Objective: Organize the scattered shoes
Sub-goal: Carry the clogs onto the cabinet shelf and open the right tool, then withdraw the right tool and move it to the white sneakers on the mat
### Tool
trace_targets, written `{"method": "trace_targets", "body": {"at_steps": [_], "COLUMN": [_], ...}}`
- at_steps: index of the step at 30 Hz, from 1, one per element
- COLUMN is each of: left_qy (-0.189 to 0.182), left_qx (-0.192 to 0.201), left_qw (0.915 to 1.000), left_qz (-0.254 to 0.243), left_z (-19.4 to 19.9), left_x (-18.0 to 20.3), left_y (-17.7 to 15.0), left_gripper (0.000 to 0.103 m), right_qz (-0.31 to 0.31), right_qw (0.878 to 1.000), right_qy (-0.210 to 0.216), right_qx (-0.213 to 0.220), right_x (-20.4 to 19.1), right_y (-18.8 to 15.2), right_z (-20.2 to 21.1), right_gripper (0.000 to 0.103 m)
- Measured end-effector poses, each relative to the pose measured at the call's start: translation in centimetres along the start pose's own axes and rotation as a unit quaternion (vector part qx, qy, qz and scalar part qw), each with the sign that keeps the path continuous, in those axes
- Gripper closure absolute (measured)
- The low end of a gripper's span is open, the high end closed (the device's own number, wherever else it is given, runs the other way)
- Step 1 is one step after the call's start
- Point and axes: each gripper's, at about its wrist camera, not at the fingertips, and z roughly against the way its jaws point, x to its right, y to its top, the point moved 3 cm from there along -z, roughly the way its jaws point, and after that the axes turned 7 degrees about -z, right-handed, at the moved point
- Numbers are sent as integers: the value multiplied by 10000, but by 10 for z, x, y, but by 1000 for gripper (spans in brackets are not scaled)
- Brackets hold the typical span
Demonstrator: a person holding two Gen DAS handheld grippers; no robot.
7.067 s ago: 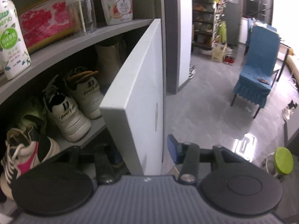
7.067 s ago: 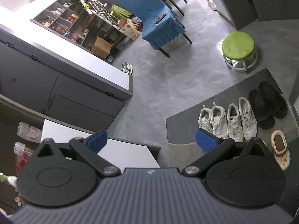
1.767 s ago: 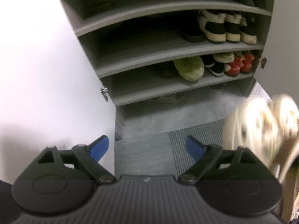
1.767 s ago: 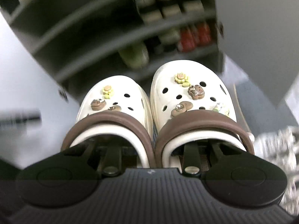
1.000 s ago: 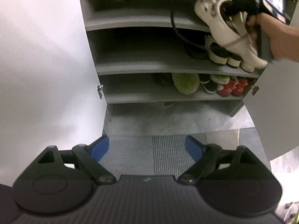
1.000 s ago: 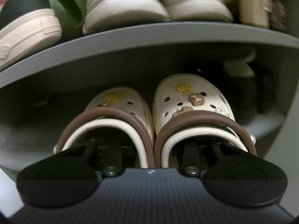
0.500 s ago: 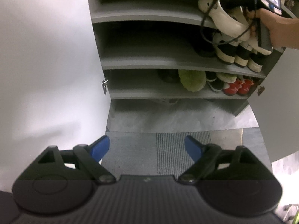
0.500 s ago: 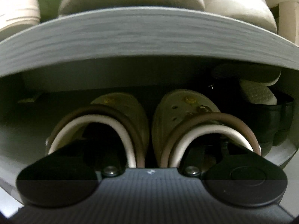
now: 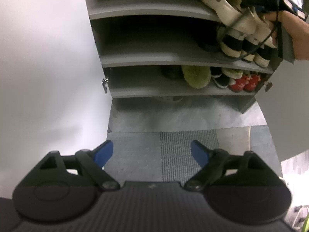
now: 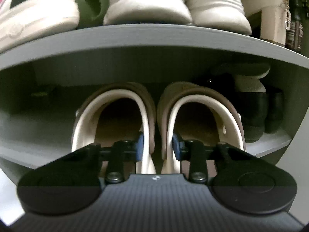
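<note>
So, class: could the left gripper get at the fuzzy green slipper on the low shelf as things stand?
Probably yes. The left gripper is open and holds nothing, the cabinet stands open, and only bare floor mat lies between it and the green slipper.

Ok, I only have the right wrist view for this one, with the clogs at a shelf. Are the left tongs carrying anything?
Observer: No, the left tongs are open and empty, pointing down at the floor mat.
Operator: What sits on the shelf under the clogs?
Observer: A row of black-and-white shoes, right below the clogs.
Operator: And the shelf below that?
Observer: A green fuzzy slipper, with red shoes further right on the same shelf.
</note>
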Motion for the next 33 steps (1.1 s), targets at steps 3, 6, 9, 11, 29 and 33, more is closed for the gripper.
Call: {"method": "trace_targets", "body": {"at_steps": [3,6,9,11,29,33], "left_qy": [52,92,133,139,891,719], "left_qx": [14,-19,-57,-75,-26,224], "left_qw": [10000,9999,9999,9998,9950,9951], "left_qz": [-19,-44,-68,-86,-457,-636], "left_z": [-1,-3,-5,-5,-7,-28], "left_x": [-3,-4,-5,-5,41,92], "left_y": [0,-2,-5,-7,-19,-15], "left_gripper": [14,14,14,14,12,10], "right_qz": [-13,51,119,159,-804,-1280], "right_qw": [10000,9999,9999,9998,9944,9753], "right_qy": [-73,-71,17,42,-604,-1427], "right_qx": [25,56,59,62,-322,-1094], "right_x": [-6,-6,-4,-2,63,115], "right_y": [7,15,17,16,-170,-270], "right_z": [-4,-19,-27,-24,214,255], "right_gripper": [75,75,70,64,67,67]}}
